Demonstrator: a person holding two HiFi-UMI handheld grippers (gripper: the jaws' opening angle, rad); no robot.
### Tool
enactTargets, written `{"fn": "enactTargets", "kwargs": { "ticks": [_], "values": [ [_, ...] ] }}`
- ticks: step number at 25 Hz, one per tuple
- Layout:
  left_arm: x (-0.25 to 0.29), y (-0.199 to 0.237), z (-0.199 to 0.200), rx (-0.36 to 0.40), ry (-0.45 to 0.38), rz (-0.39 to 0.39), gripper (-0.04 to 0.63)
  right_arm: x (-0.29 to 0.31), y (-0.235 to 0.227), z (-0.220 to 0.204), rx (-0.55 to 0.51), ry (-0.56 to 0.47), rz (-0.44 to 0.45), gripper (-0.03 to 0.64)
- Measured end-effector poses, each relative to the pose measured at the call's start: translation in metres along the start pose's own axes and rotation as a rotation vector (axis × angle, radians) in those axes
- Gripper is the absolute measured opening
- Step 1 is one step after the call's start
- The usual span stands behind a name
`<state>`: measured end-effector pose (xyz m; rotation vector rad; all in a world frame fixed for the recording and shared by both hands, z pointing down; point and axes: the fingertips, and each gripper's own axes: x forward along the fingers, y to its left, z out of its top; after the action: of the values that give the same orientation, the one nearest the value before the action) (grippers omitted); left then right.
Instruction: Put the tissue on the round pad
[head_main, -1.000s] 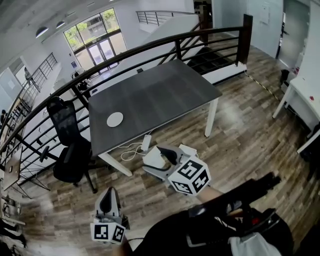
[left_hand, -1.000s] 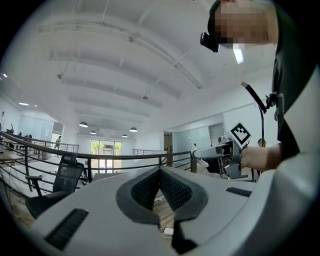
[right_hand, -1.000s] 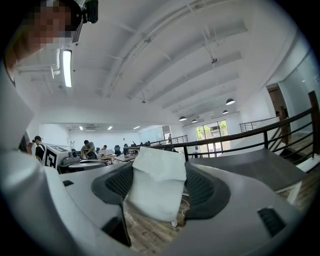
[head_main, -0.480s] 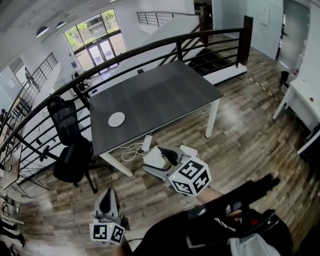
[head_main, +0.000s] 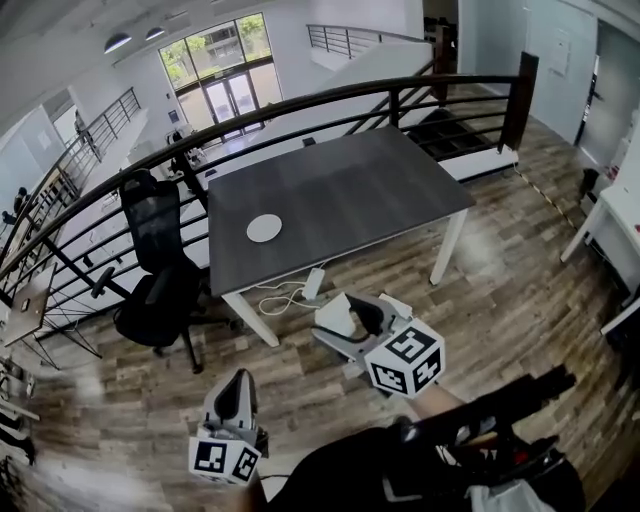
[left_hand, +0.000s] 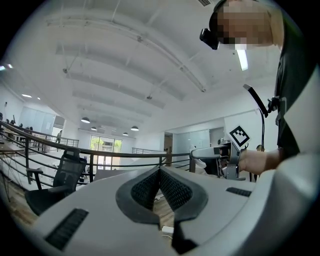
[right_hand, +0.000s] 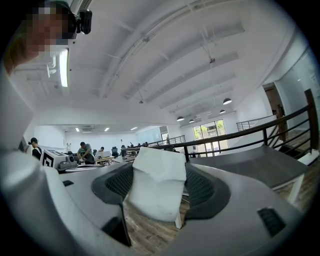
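The white round pad (head_main: 265, 228) lies near the left end of the dark grey table (head_main: 350, 190), which stands on the floor well ahead of both grippers. My right gripper (head_main: 345, 320) is held over the wooden floor short of the table and is shut on a folded white tissue (head_main: 335, 316). In the right gripper view the tissue (right_hand: 159, 192) stands between the jaws of that gripper (right_hand: 157, 180), with the table (right_hand: 255, 167) off to the right. My left gripper (head_main: 235, 388) hangs lower left, its jaws shut on nothing (left_hand: 160, 174).
A black office chair (head_main: 160, 290) stands left of the table. A black railing (head_main: 300, 100) curves behind it. A white power strip with cables (head_main: 305, 288) lies on the floor under the table's near edge. A white desk (head_main: 620, 210) is at far right.
The head view has shifted, so the table and pad now sit further right and a little nearer. Both grippers keep their pose, and the tissue stays in the right one.
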<state>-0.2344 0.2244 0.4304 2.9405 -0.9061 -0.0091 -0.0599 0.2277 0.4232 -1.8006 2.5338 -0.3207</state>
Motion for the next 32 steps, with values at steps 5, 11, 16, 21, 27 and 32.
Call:
{"fn": "enactTargets", "kwargs": {
  "ticks": [5,11,16,21,27,32],
  "values": [
    [-0.018,0.013,-0.006,-0.009,-0.003,-0.026,0.005,0.010,0.014,-0.005,-0.004,0.001,-0.016,0.328],
    [-0.029,0.027,-0.008,-0.016,-0.009,-0.034,0.005,0.024,0.027,-0.006,-0.004,0.013,-0.018,0.328],
    [-0.018,0.039,-0.009,-0.010,0.001,-0.001,0.005,0.045,0.017,-0.006,0.002,0.010,0.012,0.328],
    [0.007,0.048,-0.004,0.001,0.005,0.044,0.005,0.066,-0.006,0.004,-0.009,0.005,0.056,0.328],
    [0.054,0.051,0.008,0.023,0.001,0.071,0.005,0.093,-0.044,0.021,-0.020,0.011,0.106,0.328],
    [0.082,0.058,0.010,0.030,0.009,0.112,0.005,0.116,-0.073,0.032,-0.027,0.010,0.138,0.328]
  ]
}}
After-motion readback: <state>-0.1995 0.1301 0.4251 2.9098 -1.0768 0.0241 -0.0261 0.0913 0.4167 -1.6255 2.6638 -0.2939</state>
